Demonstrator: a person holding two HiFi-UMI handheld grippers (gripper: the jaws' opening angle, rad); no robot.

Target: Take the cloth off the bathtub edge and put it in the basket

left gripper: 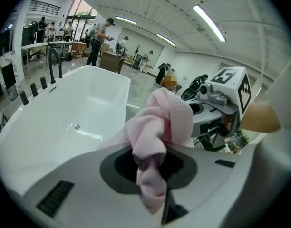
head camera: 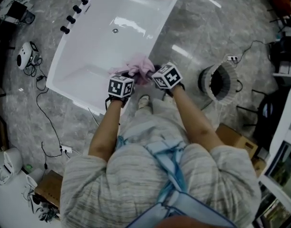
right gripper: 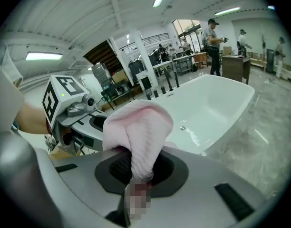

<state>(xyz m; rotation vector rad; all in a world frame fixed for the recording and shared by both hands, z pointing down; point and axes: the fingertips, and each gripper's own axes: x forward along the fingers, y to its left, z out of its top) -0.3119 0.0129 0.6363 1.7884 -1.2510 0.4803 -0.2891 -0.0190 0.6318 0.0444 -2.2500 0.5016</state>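
A pink cloth (head camera: 141,66) hangs bunched between both grippers, just off the near corner of the white bathtub (head camera: 112,42). My left gripper (head camera: 127,78) is shut on one end of the cloth (left gripper: 157,127), which spills out of its jaws in a twisted fold. My right gripper (head camera: 152,74) is shut on the other end of the cloth (right gripper: 136,132). The two grippers stand side by side, close together. The basket (head camera: 220,82), dark-walled with a pale inside, stands on the floor to the right.
Black taps (head camera: 75,8) line the tub's far left rim. Cables (head camera: 43,113) and small devices lie on the marble floor at left. Cardboard boxes (head camera: 233,137) sit near the person's right side, and dark furniture (head camera: 281,51) stands at the far right.
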